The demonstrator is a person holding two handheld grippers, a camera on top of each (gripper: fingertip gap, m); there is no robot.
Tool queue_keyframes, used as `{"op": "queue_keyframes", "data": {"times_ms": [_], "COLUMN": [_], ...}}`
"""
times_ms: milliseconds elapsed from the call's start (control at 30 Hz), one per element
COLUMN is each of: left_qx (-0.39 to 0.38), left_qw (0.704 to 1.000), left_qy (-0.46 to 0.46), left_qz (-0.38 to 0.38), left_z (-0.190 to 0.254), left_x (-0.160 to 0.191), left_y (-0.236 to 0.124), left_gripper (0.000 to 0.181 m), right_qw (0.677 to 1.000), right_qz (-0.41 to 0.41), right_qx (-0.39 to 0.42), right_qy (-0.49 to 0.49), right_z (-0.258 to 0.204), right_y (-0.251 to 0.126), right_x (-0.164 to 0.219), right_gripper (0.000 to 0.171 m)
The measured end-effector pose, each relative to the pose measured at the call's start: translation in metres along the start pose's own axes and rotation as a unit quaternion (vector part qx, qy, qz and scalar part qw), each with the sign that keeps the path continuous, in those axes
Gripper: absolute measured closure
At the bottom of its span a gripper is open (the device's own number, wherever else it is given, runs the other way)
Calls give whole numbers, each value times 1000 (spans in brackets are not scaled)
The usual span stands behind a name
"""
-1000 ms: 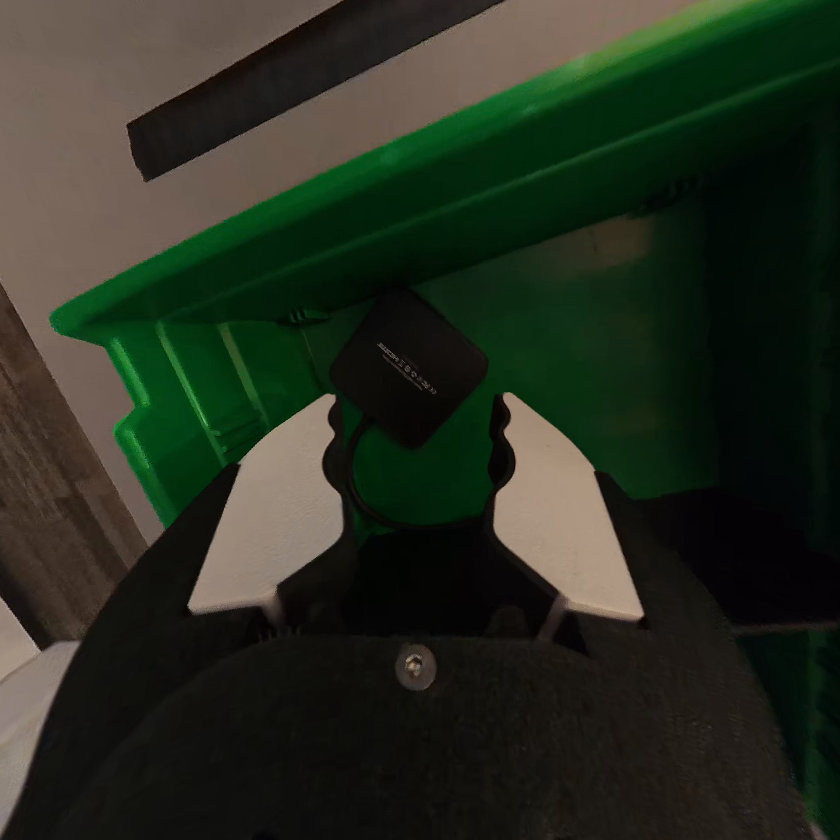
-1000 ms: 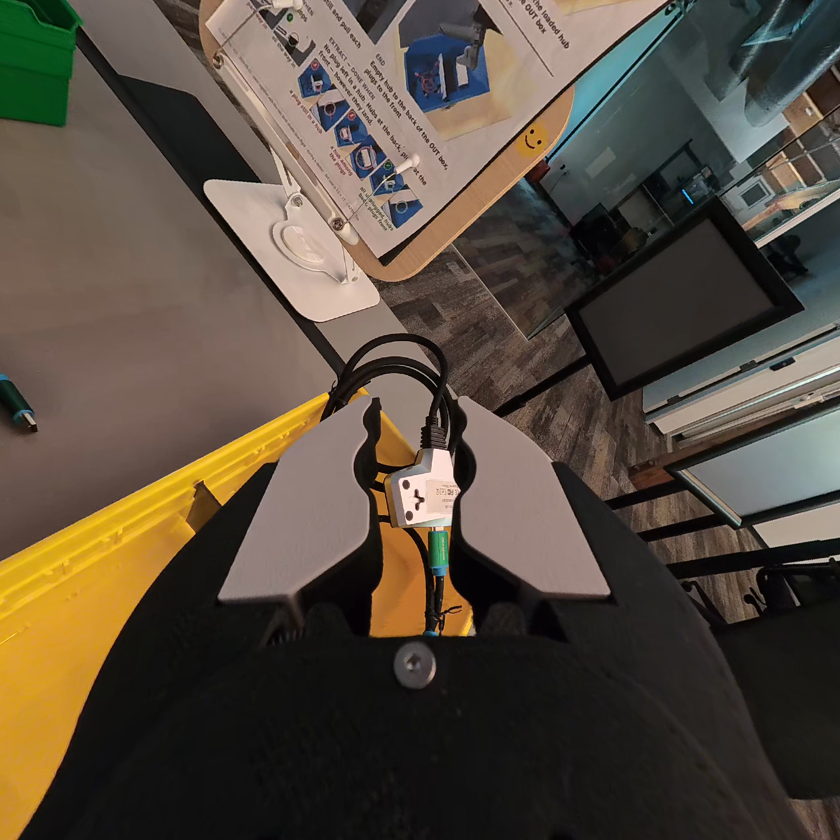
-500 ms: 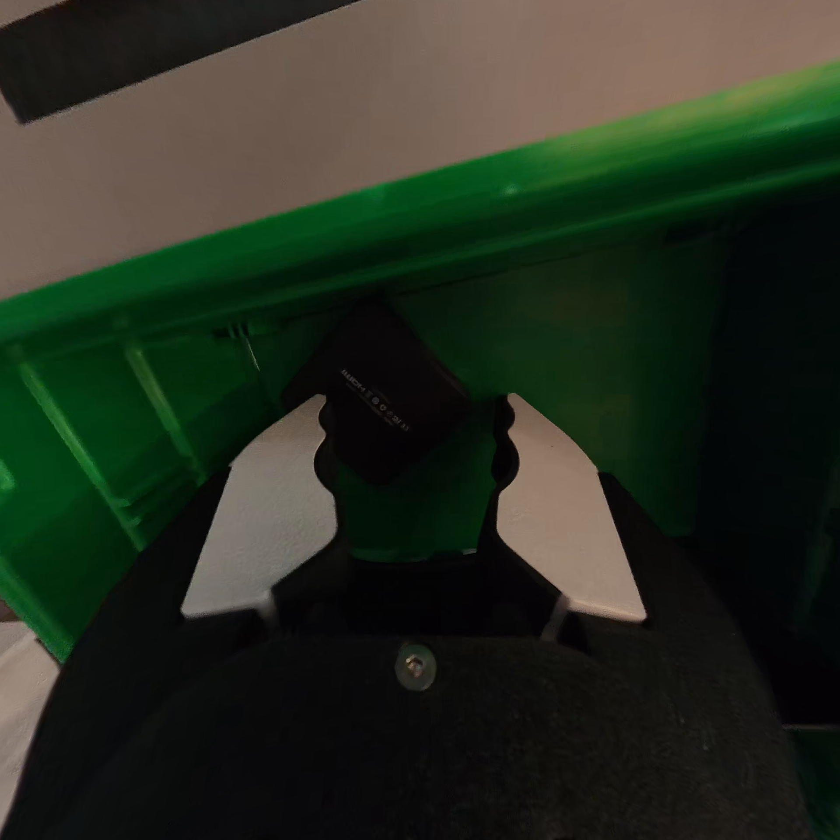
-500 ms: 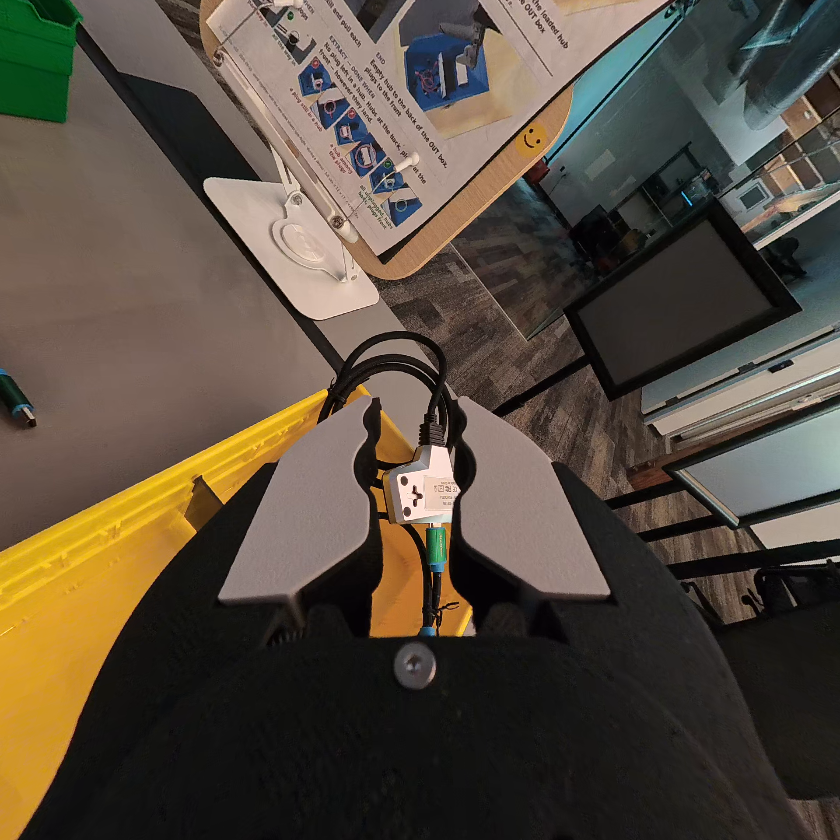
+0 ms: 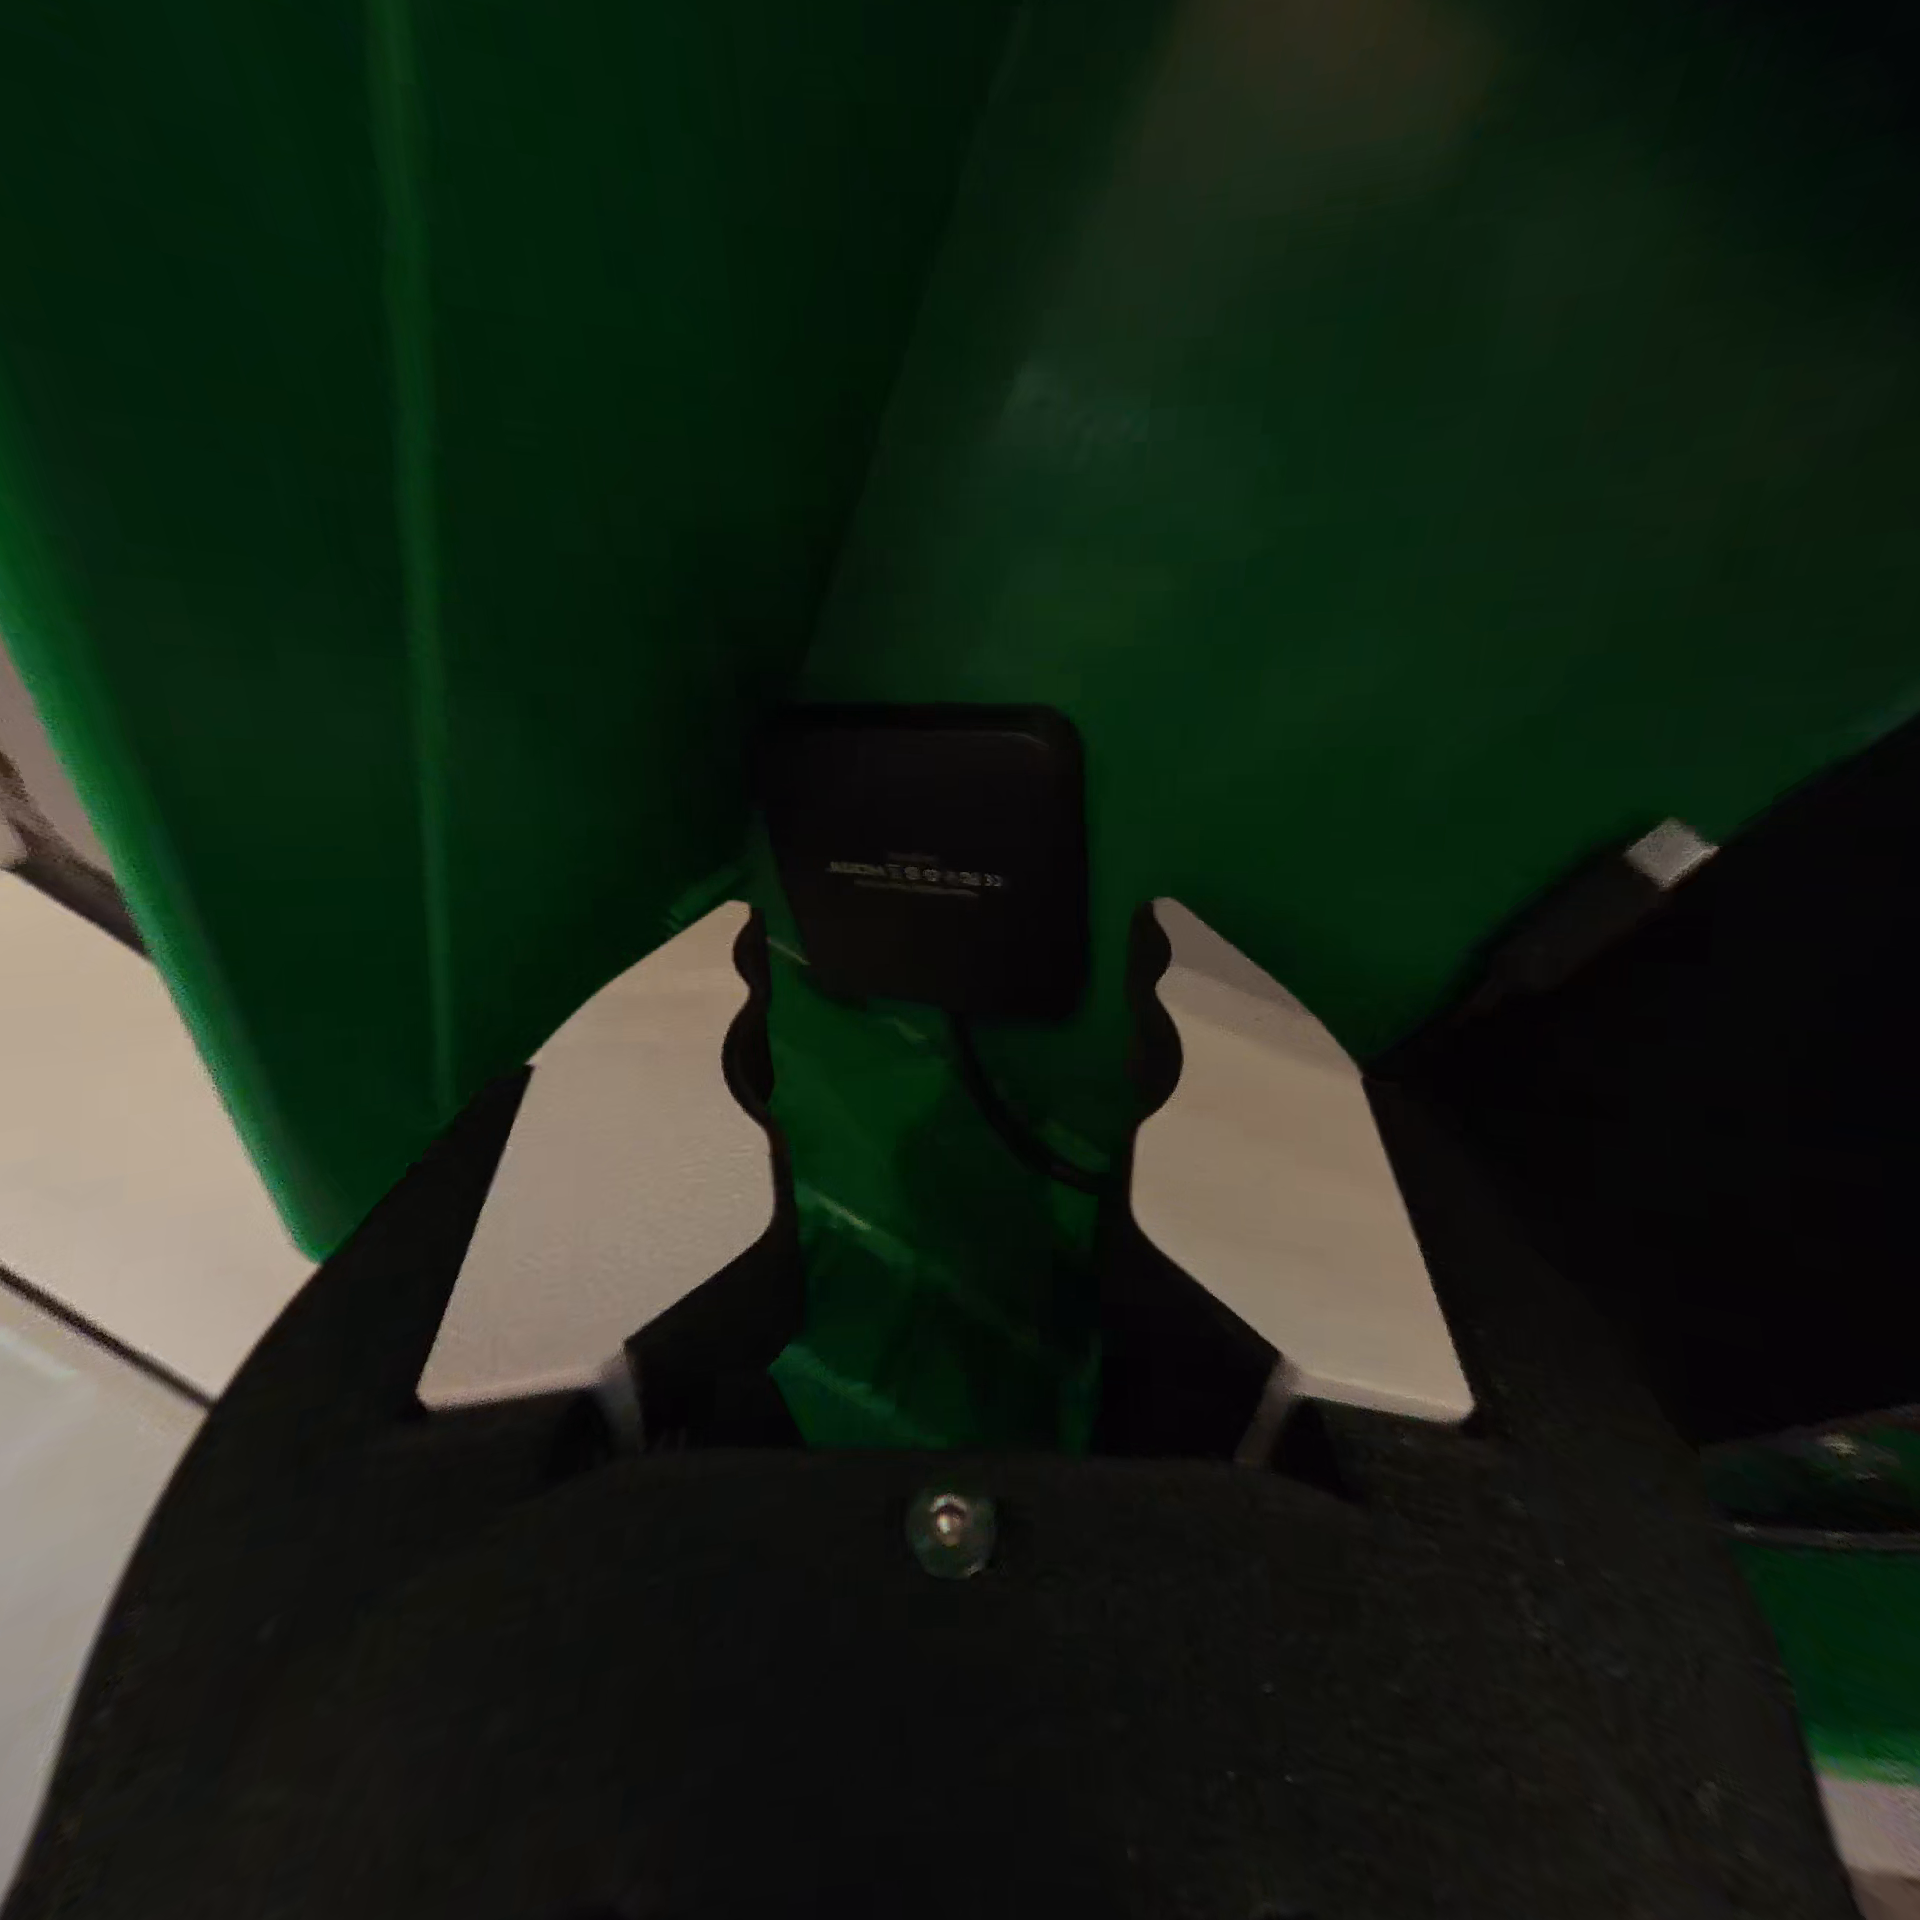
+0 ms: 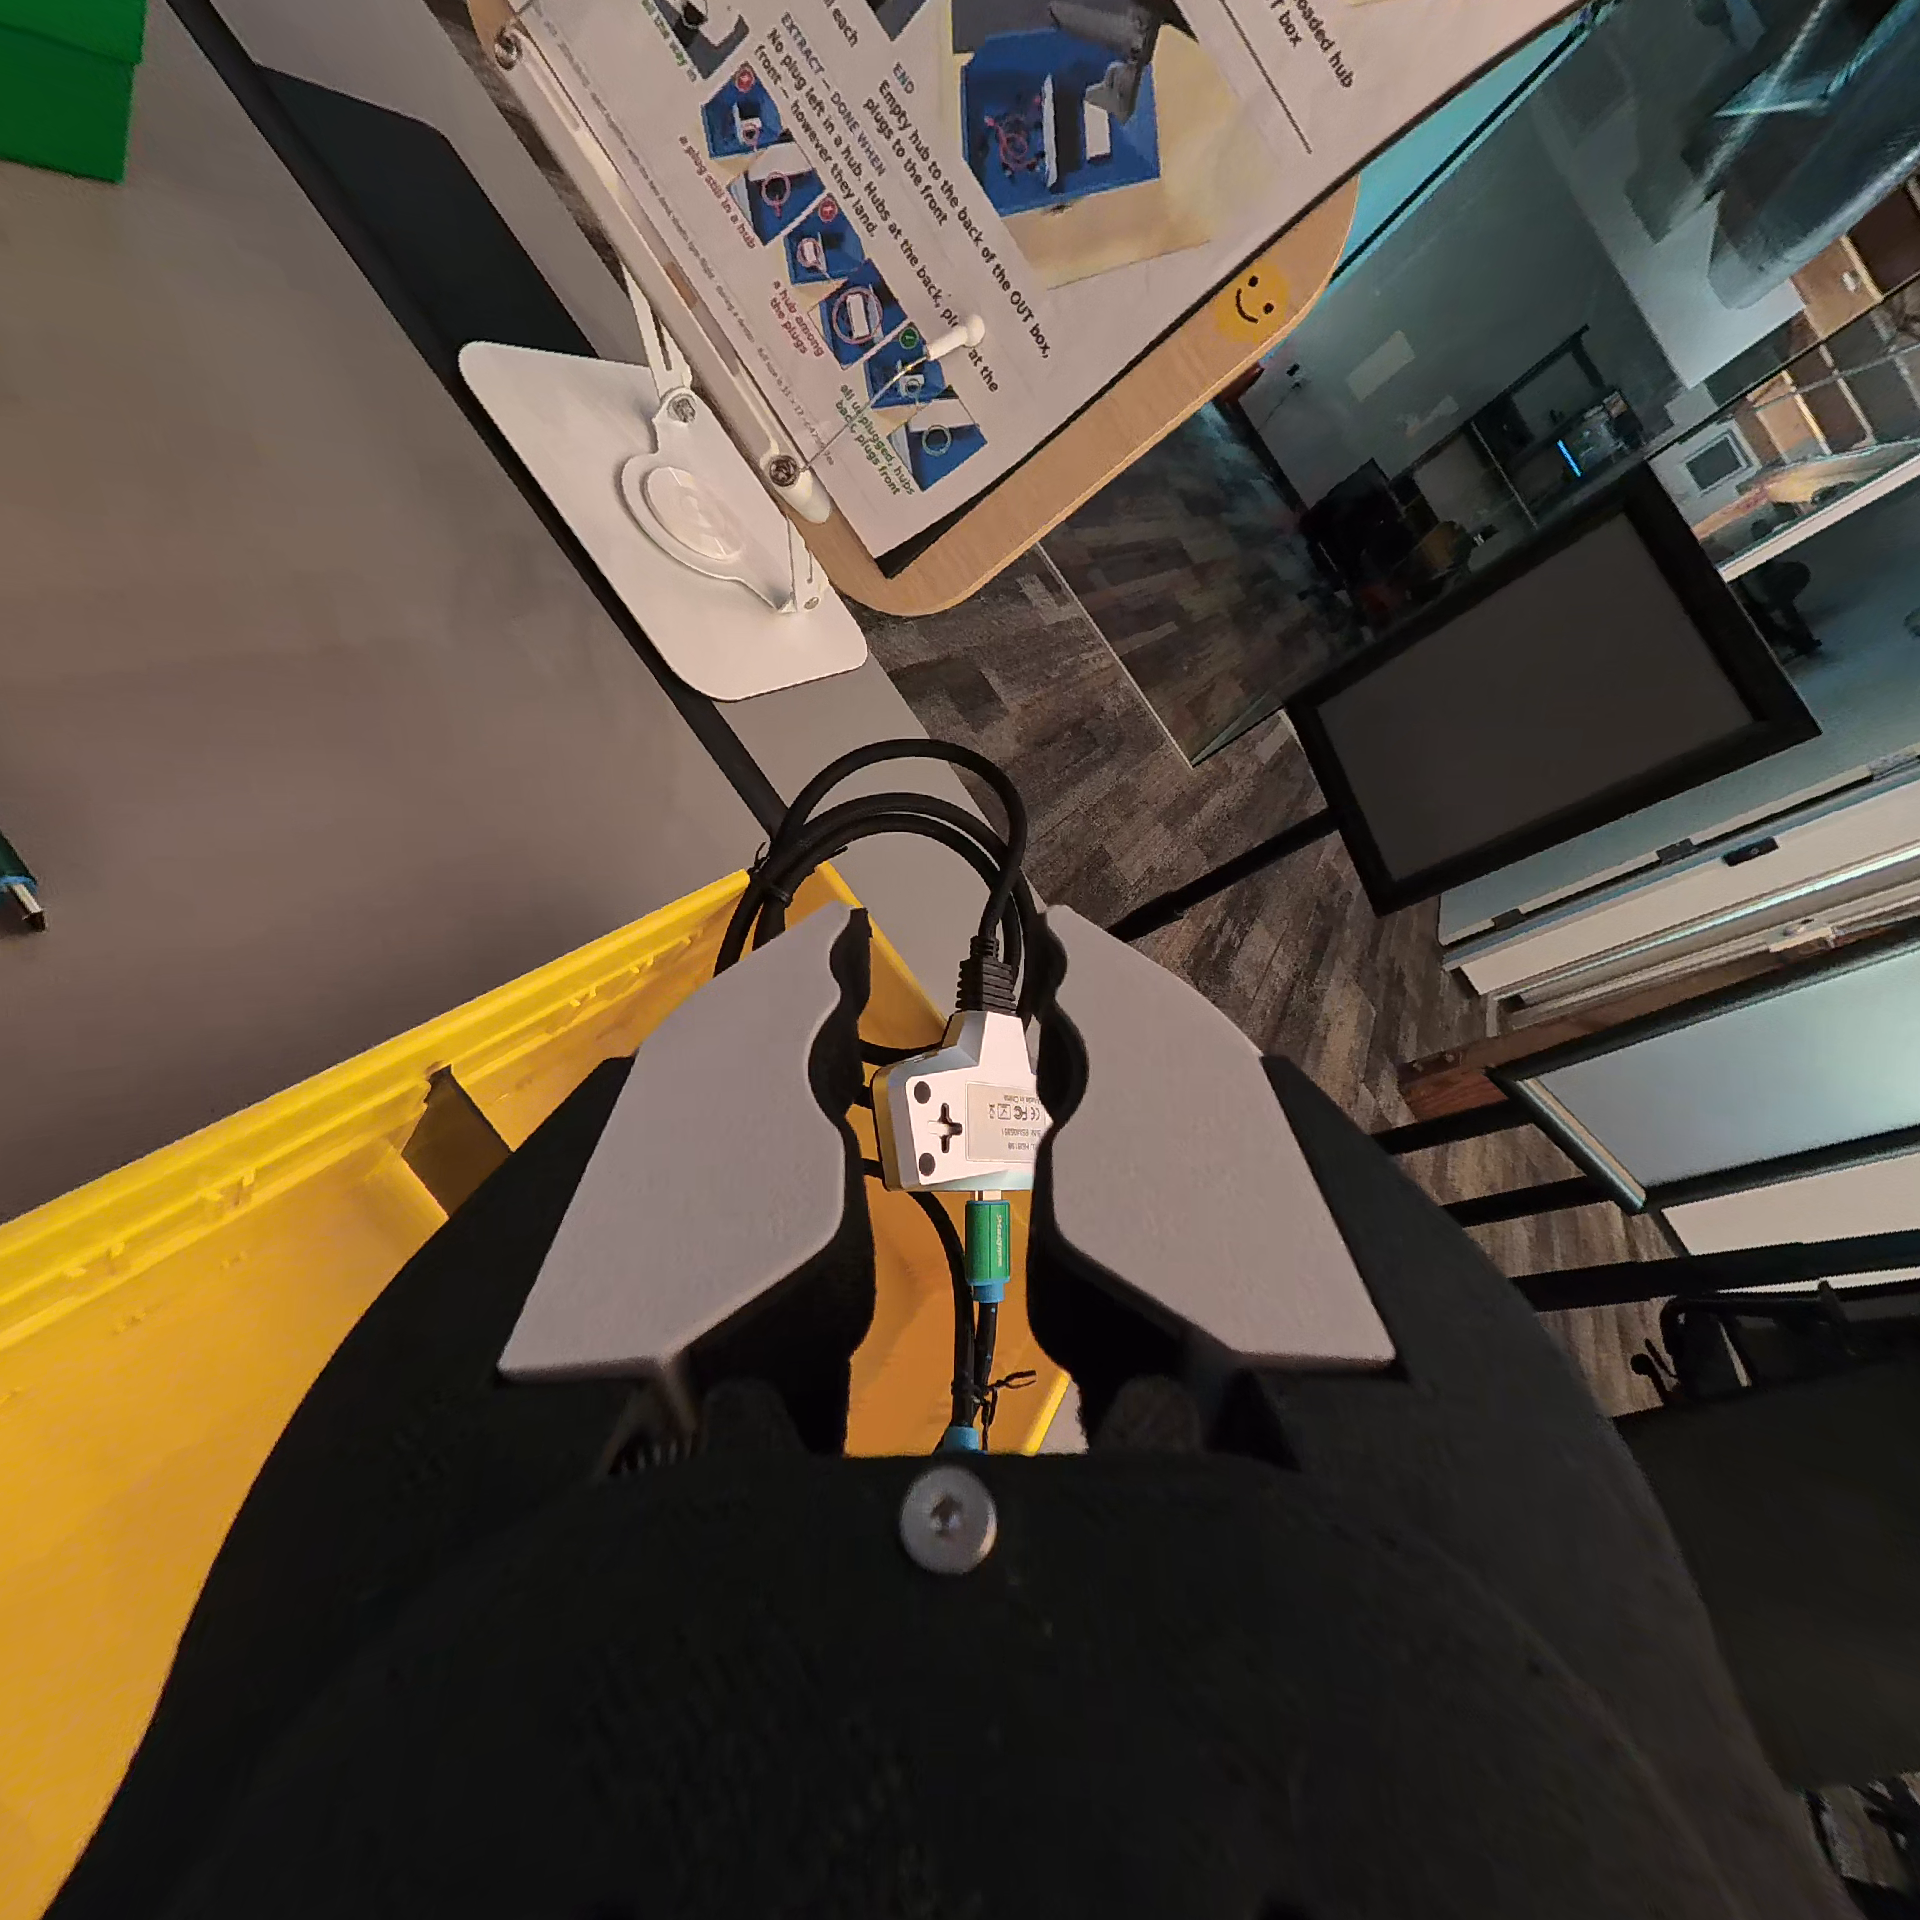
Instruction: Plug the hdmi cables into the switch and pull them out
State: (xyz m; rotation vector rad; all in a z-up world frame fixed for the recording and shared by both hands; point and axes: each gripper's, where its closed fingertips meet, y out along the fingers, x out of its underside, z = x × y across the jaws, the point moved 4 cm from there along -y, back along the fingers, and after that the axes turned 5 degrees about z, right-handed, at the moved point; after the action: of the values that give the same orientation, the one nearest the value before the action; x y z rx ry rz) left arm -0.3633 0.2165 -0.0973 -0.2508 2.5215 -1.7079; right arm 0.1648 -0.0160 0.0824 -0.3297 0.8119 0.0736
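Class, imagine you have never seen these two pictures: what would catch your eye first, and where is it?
In the left wrist view, the green bin fills the frame, with a flat black switch lying inside it just ahead of the open left gripper. In the right wrist view, a small white adapter with a green plug in it sits between the fingers of the right gripper, above a bright yellow bin. Behind stands a tilted instruction board.

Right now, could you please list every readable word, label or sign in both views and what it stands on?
I cannot quote writing; these bear it:
Black square switch in green plastic bin: pale print, blurred.
White plastic adapter: small label.
Green metal plug: tiny mark.
Paper instruction sheet on wooden board: printed lines.
Yellow round sticker: smiley sign.
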Motion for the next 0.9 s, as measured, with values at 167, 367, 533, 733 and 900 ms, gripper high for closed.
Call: {"op": "queue_keyframes", "data": {"times_ms": [167,367,533,733,900], "left_qx": [33,71,130,122,95], "left_qw": [998,995,987,979,972], "left_qy": [40,70,76,138,199], "left_qz": [-20,-22,-47,-89,-82], "left_z": [-3,-4,-3,0,10], "left_x": [7,4,8,7,1], "left_y": [9,13,17,17,12], "left_gripper": [99,95,97,98,113], "right_qw": [1000,999,996,996,996], "right_qz": [-13,-37,-62,-63,-65], "right_qx": [2,-11,-18,-21,-24], "right_qy": [-15,-34,-59,-60,-59], "right_z": [-2,-10,-16,-17,-17], "right_y": [4,14,21,22,22], "right_x": [2,6,11,12,13], "right_gripper": [141,141,141,141,141]}}
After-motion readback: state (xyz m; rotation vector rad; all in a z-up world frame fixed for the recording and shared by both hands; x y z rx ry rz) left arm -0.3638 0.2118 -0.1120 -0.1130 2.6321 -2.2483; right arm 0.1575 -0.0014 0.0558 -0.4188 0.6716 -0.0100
